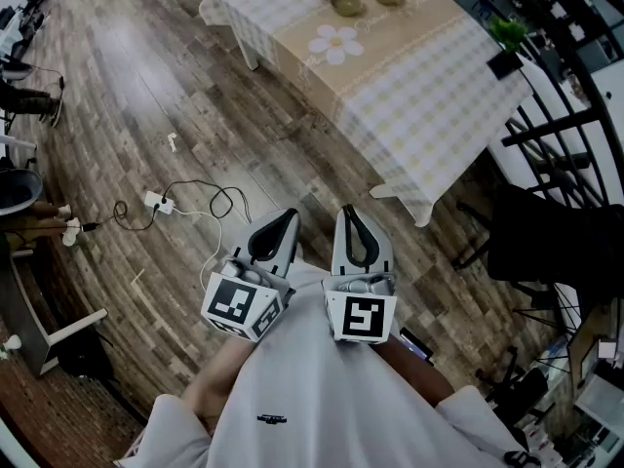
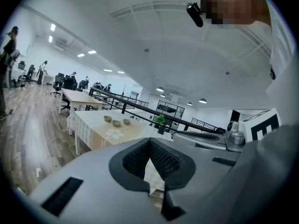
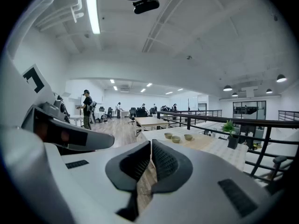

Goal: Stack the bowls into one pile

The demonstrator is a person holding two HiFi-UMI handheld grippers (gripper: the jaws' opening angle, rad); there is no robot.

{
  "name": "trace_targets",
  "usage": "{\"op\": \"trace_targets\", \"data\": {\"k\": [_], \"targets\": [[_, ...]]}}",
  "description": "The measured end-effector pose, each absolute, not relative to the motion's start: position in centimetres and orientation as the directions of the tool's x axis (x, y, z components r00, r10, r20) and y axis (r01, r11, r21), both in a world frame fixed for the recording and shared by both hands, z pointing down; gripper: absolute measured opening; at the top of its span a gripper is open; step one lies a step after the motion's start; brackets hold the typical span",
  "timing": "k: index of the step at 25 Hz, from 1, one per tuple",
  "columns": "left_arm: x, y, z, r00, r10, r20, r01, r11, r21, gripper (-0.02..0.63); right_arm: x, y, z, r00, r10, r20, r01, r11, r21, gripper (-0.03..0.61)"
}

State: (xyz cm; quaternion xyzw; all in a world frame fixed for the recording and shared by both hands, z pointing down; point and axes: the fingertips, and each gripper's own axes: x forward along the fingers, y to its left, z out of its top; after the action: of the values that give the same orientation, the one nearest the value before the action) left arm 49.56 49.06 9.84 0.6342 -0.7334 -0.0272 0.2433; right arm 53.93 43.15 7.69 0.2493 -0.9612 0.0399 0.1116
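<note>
Left gripper (image 1: 285, 220) and right gripper (image 1: 349, 214) were both up at the person's chest, jaws pressed together, nothing in either. The 3 bowls (image 1: 346, 4) sat side by side, unstacked, at the far end of the surface (image 1: 419, 115), well apart from the grippers. Best approach, I'd say: walk up first, open 1 gripper wide, take an end bowl by its rim, keep it level. Script near the daisy print (image 1: 336, 42) was too faint to read, and so was the shirt mark.
</note>
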Motion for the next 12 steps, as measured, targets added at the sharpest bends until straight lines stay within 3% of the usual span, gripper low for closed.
{"op": "trace_targets", "data": {"k": [7,12], "targets": [[58.8,44.8,11.5,-0.115,-0.948,0.296,-0.910,0.220,0.351,0.017,61.4,39.2,9.4,-0.870,-0.434,0.234,-0.455,0.890,-0.039,0.038],[59.6,44.4,11.3,-0.144,-0.943,0.301,-0.911,0.245,0.331,0.017,63.0,38.2,10.5,-0.879,-0.401,0.259,-0.436,0.895,-0.093,0.038]]}}
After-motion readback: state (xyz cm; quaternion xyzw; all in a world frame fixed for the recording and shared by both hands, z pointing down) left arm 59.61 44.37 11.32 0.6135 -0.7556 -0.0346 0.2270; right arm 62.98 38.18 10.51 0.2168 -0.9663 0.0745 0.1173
